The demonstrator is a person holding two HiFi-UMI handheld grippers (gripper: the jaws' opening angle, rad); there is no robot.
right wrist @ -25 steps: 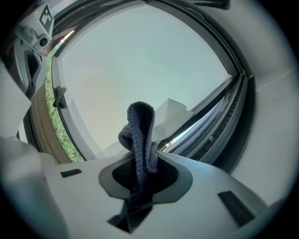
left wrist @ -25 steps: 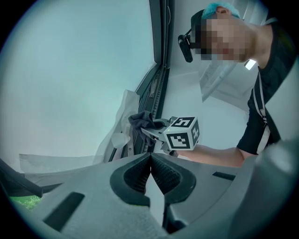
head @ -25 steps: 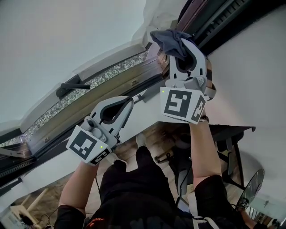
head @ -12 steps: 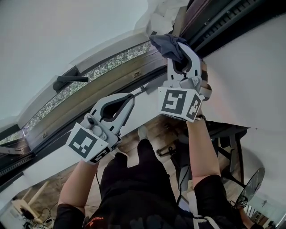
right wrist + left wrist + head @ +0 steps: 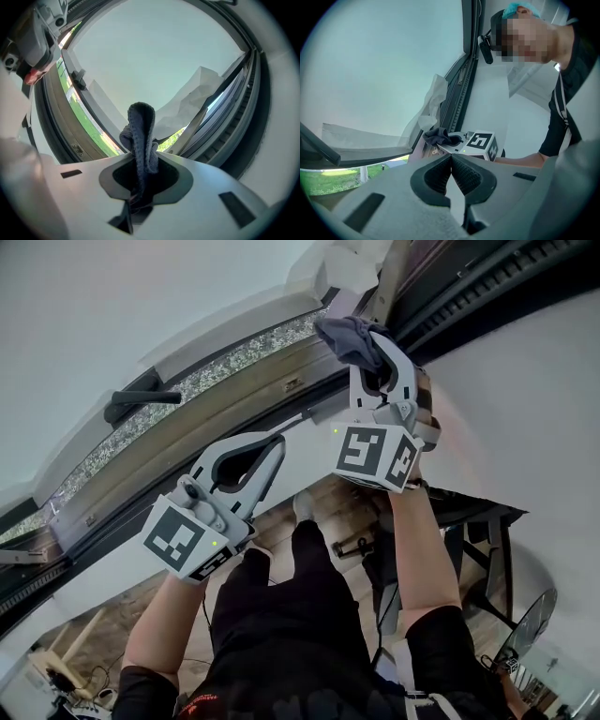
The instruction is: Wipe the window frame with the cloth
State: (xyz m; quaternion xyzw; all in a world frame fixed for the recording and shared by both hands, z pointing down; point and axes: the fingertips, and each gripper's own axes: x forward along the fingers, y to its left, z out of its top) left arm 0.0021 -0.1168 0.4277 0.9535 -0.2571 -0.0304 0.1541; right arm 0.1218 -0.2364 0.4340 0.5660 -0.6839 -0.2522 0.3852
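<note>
A dark grey-blue cloth (image 5: pixel 351 337) is bunched in my right gripper (image 5: pixel 373 345), which is shut on it and holds it up against the window frame (image 5: pixel 239 399) near its far corner. In the right gripper view the cloth (image 5: pixel 140 135) stands up out of the jaws, with the frame (image 5: pixel 70 123) running down the left. My left gripper (image 5: pixel 277 440) hangs lower and to the left, just below the frame, shut with nothing in it. In the left gripper view its pads (image 5: pixel 440 174) meet, and the cloth (image 5: pixel 439 137) shows beyond them.
A black window handle (image 5: pixel 139 401) juts from the frame at the left. A crumpled white sheet (image 5: pixel 194 96) hangs by the pane near the corner. Dark tracks (image 5: pixel 487 282) run along the right side. The person's legs, a desk and a wood floor lie below.
The right gripper has kept the cloth at the frame's corner and shifted only slightly. The frame and handle sit a little higher in view. The left gripper has barely moved.
</note>
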